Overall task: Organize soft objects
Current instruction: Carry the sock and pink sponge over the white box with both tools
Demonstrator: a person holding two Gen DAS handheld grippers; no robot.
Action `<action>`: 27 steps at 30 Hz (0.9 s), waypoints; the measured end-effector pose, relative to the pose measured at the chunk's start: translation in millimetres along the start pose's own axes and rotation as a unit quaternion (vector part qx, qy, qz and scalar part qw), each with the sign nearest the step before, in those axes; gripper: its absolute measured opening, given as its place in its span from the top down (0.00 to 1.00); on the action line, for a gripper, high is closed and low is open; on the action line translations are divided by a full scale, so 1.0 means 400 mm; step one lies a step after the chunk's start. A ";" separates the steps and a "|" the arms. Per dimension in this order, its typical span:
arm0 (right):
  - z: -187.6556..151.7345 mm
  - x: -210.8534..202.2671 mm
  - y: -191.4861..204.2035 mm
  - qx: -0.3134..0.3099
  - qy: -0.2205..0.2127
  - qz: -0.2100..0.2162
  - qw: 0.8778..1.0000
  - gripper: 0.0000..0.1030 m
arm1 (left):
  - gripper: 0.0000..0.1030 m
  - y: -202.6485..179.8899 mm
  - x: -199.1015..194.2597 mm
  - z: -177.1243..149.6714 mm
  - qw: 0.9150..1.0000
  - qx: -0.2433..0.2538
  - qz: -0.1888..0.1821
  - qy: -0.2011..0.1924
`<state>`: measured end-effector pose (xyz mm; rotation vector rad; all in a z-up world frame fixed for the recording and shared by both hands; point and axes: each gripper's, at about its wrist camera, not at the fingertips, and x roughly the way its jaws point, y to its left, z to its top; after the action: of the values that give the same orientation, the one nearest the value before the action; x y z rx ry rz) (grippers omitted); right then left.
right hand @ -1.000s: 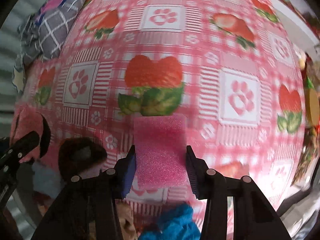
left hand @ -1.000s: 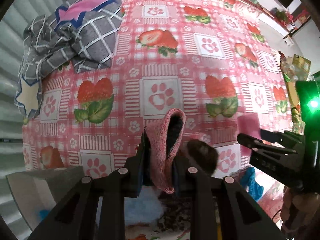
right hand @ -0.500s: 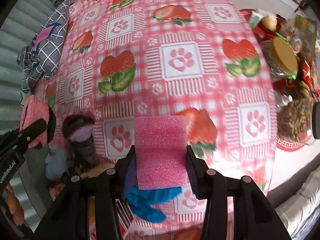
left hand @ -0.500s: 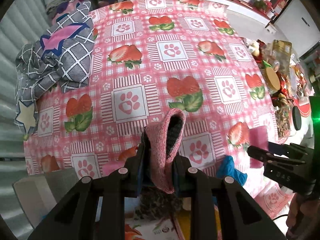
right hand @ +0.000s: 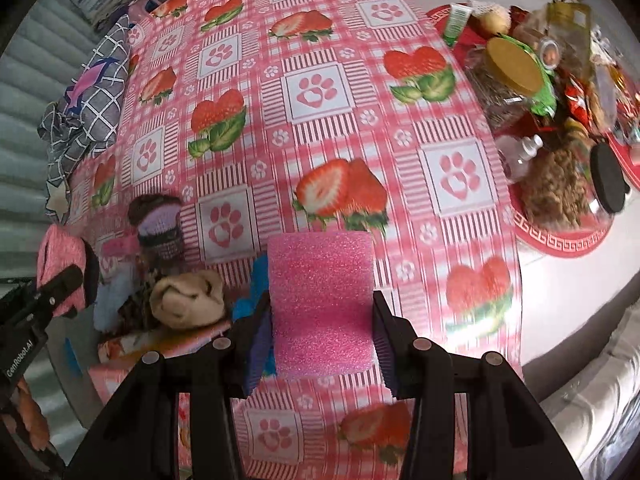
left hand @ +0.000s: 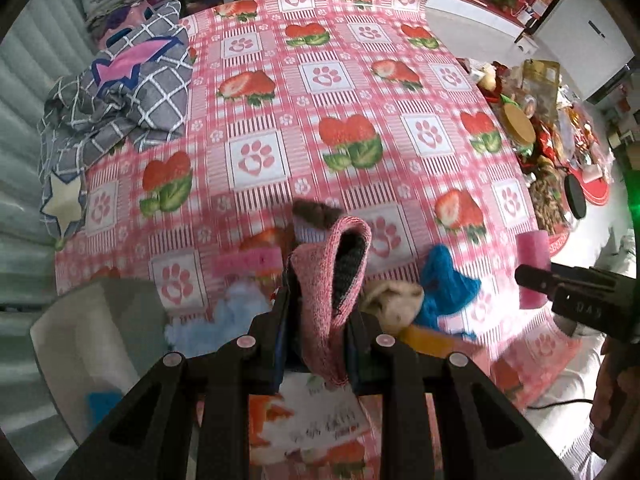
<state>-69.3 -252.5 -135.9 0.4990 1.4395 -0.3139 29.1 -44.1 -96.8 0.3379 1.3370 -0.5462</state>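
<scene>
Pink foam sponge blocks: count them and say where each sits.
1: the pink foam sponge block is clamped in the right gripper, above the strawberry-print tablecloth. Others may hide in the soft pile.

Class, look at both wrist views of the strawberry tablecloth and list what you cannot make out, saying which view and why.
- Left wrist view: the pink knitted item in the left tool; its lower end is hidden between the fingers.
- Left wrist view: the white bin; contents blurred and cut off by the tool.
- Right wrist view: the blue cloth; mostly hidden behind the pink sponge.
- Right wrist view: jar labels at right; too small.
</scene>
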 end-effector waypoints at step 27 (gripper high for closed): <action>-0.361 -0.136 0.108 0.008 -0.004 0.002 1.000 0.54 | 0.75 0.051 -0.188 -0.312 0.997 0.074 -0.021 -0.013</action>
<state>-178.8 -147.4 -84.1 0.5130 1.4288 -0.3237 -72.0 52.5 -51.5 0.4230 1.2834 -0.6849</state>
